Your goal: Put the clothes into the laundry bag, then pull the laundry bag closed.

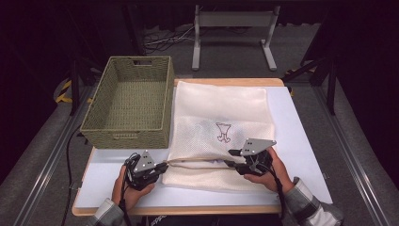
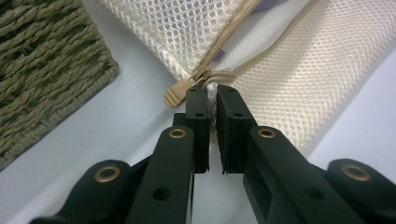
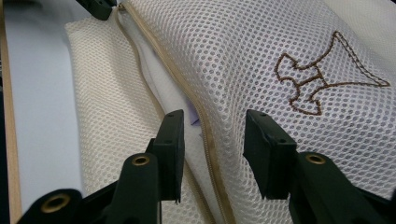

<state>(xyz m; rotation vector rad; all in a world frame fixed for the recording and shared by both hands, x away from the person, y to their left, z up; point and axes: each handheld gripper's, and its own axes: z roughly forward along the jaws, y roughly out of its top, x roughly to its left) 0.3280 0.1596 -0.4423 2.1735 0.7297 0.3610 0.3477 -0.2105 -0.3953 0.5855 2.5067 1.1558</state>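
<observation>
Left tongs (image 2: 212,95) pinched tight on the mesh bag (image 1: 221,127) corner by the zipper pull (image 2: 178,92), right tongs (image 3: 212,140) open around the zipper edge, on the table (image 1: 301,141)

A woven basket (image 1: 127,101) walls the left; bare table (image 1: 301,141) lies right.

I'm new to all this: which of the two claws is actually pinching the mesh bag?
The left claw: its jaws are closed on the corner of the mesh bag beside the zipper pull. The right claw stands open astride the zipper edge.
</observation>
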